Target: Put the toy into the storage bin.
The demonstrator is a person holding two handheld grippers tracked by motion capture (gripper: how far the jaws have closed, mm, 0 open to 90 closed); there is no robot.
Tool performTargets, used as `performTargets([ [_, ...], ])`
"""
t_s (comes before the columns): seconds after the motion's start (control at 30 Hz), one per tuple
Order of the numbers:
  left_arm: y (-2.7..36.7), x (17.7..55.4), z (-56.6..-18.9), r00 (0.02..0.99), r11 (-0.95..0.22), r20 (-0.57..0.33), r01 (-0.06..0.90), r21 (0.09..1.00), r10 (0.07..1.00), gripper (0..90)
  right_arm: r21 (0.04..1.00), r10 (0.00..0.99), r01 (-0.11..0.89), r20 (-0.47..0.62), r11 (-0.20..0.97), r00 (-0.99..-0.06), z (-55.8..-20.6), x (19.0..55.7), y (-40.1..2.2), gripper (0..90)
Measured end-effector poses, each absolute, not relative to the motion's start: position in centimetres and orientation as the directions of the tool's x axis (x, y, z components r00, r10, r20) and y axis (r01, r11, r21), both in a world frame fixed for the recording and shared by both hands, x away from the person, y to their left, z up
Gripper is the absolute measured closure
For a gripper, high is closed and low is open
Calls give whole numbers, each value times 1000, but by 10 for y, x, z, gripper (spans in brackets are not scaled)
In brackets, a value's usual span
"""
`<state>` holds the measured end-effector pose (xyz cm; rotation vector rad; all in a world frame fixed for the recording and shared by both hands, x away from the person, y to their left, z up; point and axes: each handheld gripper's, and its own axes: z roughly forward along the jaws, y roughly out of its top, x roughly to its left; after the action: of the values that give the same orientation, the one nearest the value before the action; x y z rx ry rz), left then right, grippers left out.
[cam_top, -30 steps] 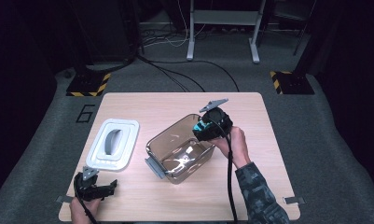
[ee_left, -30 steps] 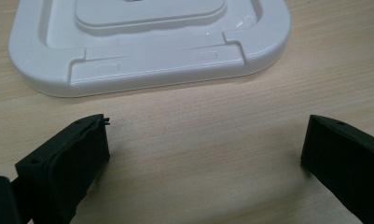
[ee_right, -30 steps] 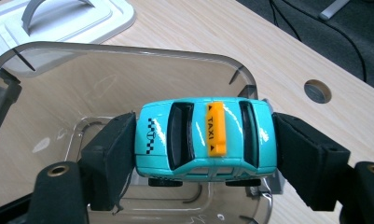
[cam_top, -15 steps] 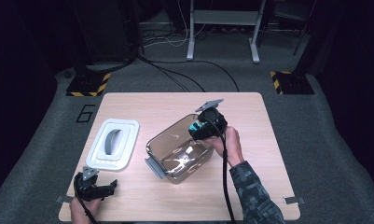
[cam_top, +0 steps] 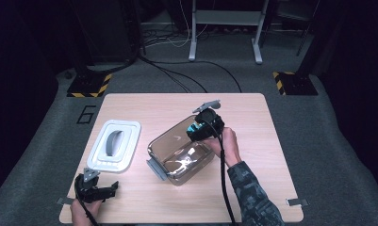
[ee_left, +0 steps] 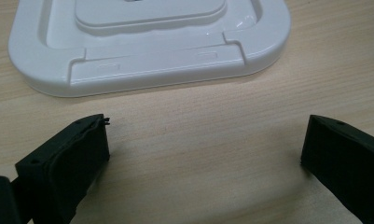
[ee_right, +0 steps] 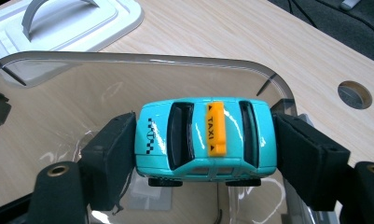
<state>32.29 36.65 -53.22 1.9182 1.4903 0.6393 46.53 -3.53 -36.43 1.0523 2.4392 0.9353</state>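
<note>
Over the open mouth of the clear, smoke-tinted plastic container (ee_right: 128, 84), the right hand-held gripper (ee_right: 205, 140) clamps a turquoise toy taxi car (ee_right: 205, 135), one black pad against each end of the car. The orange roof sign reads "TAXI" in black letters, and a black checker band runs along the car's side near one end. The car body is glossy with dark windows, and black wheels show below. In the right gripper view its long axis runs straight across from one pad to the other, roof toward the camera. The container is rectangular with rounded corners and a grey latch at its near end; in the high view it (cam_top: 179, 157) lies diagonally at the middle of the light wood-grain table (cam_top: 252, 117). A white rectangular plastic lid with a grey arched handle (cam_top: 115, 145) lies flat to its left, apart from it. The left hand-held gripper (ee_left: 203, 154) rests at the table's near left corner just short of the lid, jaws wide apart with nothing between them. A "6" is marked on the grey floor (cam_top: 85, 114).
</note>
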Motion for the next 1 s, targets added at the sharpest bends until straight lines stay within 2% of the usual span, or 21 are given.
performTargets([
  [1.0, 366, 323, -532, 247, -170, -1, 670, 722, 969, 7, 628, 752, 587, 4, 511, -660, -384, 490, -17, 240],
])
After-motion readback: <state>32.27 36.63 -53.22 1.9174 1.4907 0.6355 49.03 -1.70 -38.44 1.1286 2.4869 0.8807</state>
